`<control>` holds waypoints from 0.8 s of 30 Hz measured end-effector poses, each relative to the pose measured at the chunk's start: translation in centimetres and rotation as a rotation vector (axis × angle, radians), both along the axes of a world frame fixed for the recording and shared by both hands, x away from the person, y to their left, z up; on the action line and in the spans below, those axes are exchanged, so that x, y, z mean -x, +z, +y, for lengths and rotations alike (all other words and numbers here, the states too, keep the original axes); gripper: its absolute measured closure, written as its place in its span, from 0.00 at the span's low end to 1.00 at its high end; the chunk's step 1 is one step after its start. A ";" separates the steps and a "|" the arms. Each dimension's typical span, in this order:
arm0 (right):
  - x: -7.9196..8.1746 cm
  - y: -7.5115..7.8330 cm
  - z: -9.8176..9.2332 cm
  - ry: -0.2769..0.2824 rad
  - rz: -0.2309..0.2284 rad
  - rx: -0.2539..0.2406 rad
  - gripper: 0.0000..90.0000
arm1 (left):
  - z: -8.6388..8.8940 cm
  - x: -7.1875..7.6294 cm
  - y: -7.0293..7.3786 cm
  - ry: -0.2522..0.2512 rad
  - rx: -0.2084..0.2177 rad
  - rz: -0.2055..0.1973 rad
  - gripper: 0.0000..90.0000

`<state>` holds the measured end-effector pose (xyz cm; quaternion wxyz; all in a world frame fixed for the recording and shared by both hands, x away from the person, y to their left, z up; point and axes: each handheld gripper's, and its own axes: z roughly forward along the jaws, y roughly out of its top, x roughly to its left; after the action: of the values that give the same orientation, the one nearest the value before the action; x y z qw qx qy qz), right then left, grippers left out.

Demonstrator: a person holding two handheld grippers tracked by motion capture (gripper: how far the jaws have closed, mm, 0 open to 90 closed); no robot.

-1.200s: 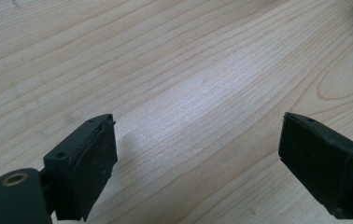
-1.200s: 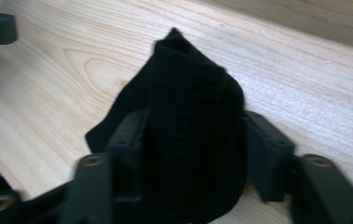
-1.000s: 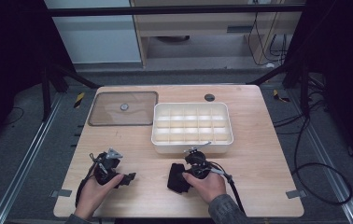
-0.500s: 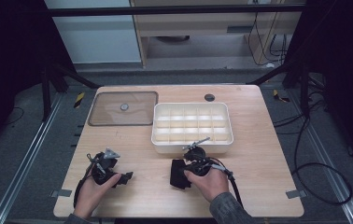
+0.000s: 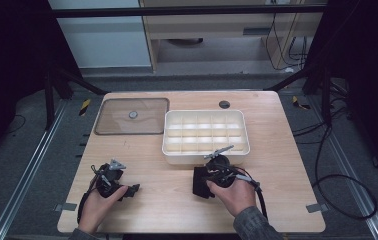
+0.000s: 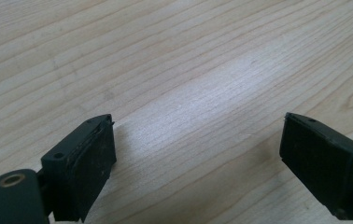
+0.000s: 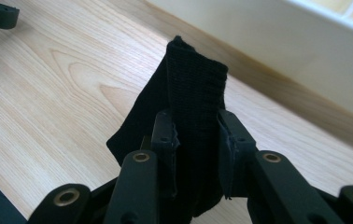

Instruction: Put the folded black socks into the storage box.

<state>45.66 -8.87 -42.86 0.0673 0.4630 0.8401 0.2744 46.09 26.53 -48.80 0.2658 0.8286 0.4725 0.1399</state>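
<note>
Black cloth (image 7: 195, 88) pinched in right gripper (image 7: 197, 135); left gripper (image 6: 198, 158) spread wide over bare table (image 6: 174, 60)

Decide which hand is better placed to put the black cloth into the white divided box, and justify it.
Right. Its tongs already pinch the black cloth beside the white divided box. The left tongs are open over bare table, farther away.

Wooden table (image 5: 287, 165) on grey floor (image 5: 22, 165), dark surroundings

Black jaws, brass-ringed pivots, trailing black cable (image 5: 257, 192), grey sleeve (image 5: 253, 226)
</note>
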 end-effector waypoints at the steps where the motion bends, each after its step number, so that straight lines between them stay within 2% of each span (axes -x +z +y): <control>1: 0.0 0.2 -0.3 0.001 -0.010 0.006 0.79 | 0.1 0.0 0.0 0.000 -0.004 0.001 0.11; 14: 1.1 3.7 -5.6 -0.045 -0.100 0.087 0.79 | 0.9 -0.1 -0.4 0.025 -0.010 -0.027 0.06; 24: 0.9 5.4 -10.5 -0.112 -0.135 0.145 0.79 | 1.4 -0.3 -0.9 0.036 -0.011 -0.051 0.04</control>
<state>44.77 -19.36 -37.45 0.1726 0.4835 0.8241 0.2392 46.41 27.97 -49.66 0.2709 0.8175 0.4794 0.1684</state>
